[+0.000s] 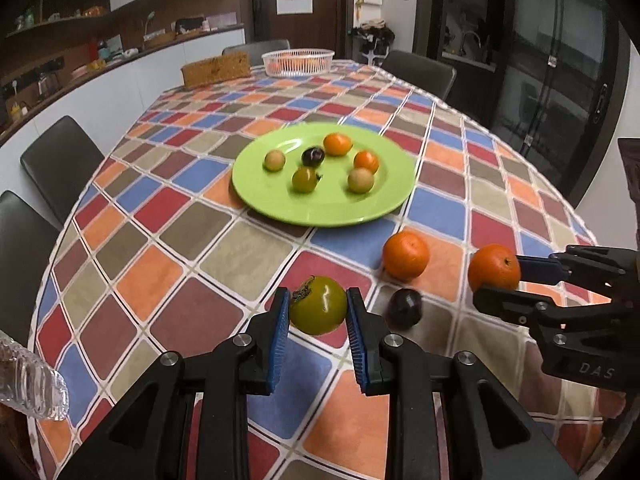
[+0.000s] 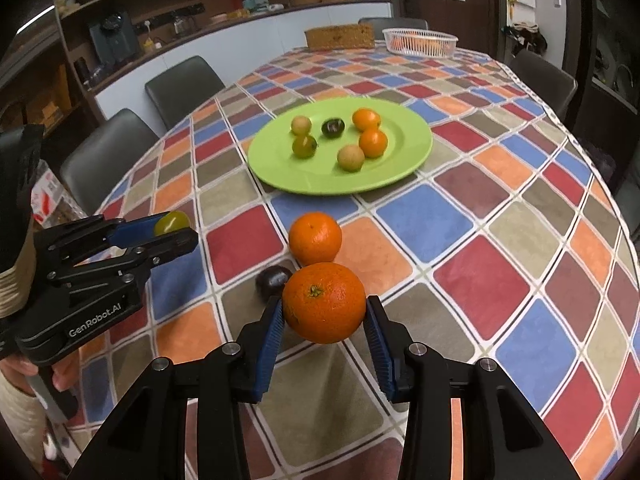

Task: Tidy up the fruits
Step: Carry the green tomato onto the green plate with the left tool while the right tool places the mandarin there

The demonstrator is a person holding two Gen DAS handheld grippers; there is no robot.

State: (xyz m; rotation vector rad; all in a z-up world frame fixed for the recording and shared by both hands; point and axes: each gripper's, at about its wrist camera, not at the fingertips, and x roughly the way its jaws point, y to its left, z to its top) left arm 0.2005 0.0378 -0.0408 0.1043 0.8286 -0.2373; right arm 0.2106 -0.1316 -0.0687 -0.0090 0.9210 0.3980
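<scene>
The left gripper (image 1: 318,312) is clamped on a green persimmon (image 1: 319,305), the right gripper (image 2: 325,312) on an orange (image 2: 324,302); both round fruits could slip and roll toward the table's near edge.

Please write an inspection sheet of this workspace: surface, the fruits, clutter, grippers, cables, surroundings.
Surface: table with checked tablecloth.
Job's things: green plate holding six small fruits; one orange and a dark plum lying on the cloth near the grippers.
Clutter: white basket and brown box at the far end; clear plastic bottle at the left edge.
Grippers: left gripper shut on a green persimmon; right gripper shut on a second orange. Both fruits look lifted.
Cables: nothing seen.
Surroundings: dark chairs, counter with shelves, door.
</scene>
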